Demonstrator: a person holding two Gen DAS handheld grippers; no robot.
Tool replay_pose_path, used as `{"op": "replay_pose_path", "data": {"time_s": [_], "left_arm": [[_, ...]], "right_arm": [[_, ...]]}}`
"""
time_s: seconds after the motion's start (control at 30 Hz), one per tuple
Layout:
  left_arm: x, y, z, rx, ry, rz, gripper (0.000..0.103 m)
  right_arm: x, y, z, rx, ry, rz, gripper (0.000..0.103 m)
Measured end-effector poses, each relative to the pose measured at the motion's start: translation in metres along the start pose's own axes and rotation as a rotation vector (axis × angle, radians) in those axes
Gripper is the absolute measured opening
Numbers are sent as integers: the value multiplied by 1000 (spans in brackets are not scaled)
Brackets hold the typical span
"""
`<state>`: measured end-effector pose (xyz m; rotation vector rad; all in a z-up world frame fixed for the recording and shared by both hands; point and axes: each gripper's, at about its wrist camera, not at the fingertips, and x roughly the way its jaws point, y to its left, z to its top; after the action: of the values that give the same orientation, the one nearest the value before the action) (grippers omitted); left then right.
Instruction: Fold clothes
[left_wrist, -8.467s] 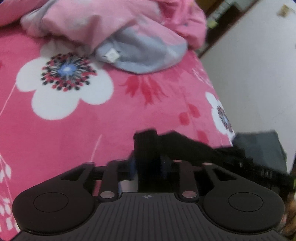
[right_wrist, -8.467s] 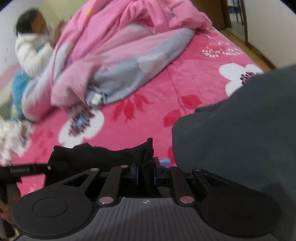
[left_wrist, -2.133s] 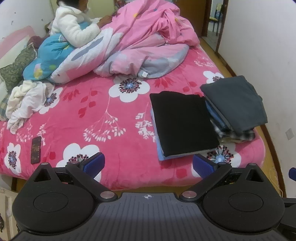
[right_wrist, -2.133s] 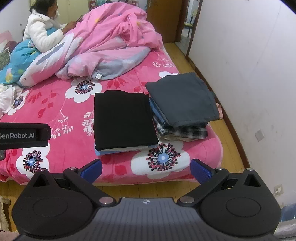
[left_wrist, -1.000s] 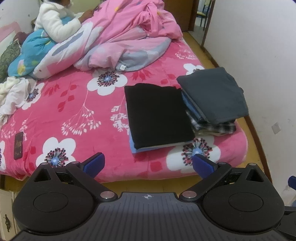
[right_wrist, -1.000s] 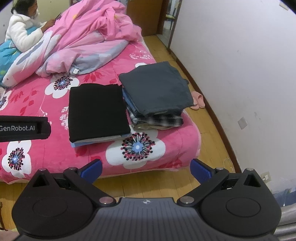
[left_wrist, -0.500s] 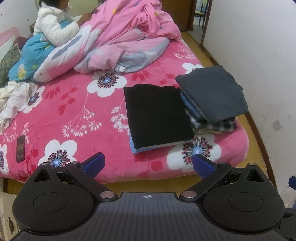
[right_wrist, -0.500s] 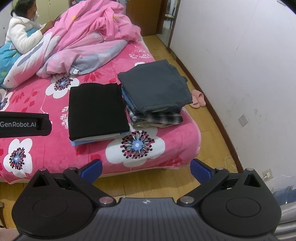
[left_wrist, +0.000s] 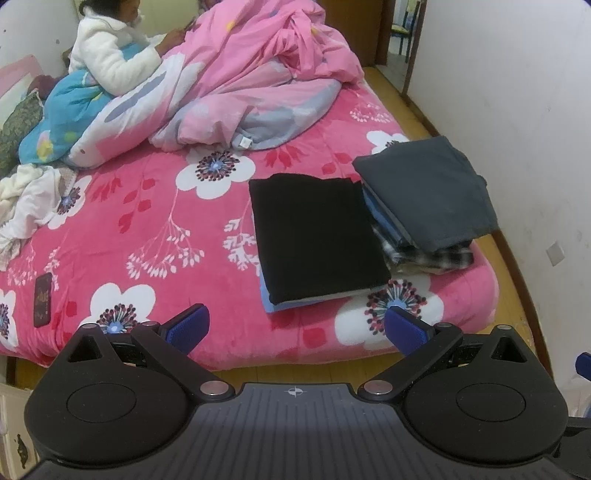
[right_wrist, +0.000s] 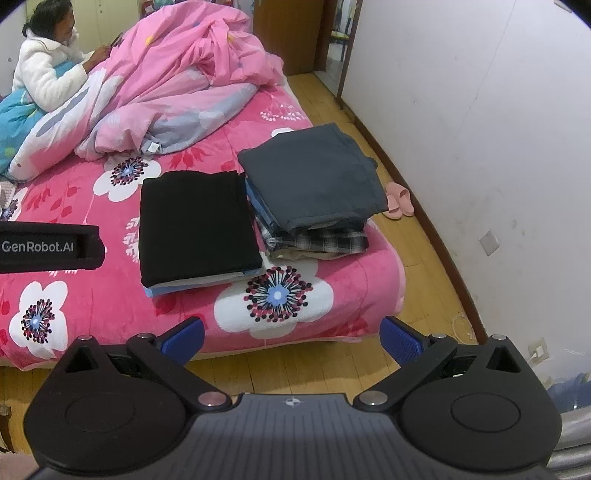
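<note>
Pink duvet (left_wrist: 258, 77) well behind black garment (left_wrist: 314, 229)

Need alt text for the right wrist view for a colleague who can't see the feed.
Two stacks of folded clothes sit side by side near the foot of a pink floral bed: a black garment tops the left stack, a dark grey one the right. The open right gripper hangs empty over the wooden floor before the bed; a person in white sits behind a rumpled pink duvet.

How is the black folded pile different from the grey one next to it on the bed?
The black pile is low and flat, with only light blue layers under it; the grey pile stands taller, on blue and plaid pieces. The black one looks squarer, the grey one's edges droop. Both are folded, side by side near the bed's corner.
</note>
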<state>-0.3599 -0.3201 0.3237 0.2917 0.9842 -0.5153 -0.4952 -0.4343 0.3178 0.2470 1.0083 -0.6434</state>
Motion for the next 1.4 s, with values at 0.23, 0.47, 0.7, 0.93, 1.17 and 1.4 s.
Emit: {"op": "replay_pose_path", "data": {"time_s": [0.23, 0.47, 0.7, 0.93, 1.17, 1.4], "left_arm": [[1, 1, 2, -1, -3, 0, 102], [0, -1, 3, 3, -5, 0, 102], [0, -3, 2, 10, -3, -4, 102], [1, -4, 0, 15, 3, -10, 102], [1, -5, 0, 13, 5, -8, 102], [0, -4, -3, 18, 9, -8, 102]], "right_arm": [[2, 4, 2, -4, 0, 3, 103], [2, 4, 1, 1, 5, 3, 103], [1, 2, -1, 10, 6, -3, 103], [0, 1, -4, 13, 12, -7, 103], [-1, 2, -6, 14, 12, -9, 103], [-2, 2, -9, 13, 15, -9, 103]]}}
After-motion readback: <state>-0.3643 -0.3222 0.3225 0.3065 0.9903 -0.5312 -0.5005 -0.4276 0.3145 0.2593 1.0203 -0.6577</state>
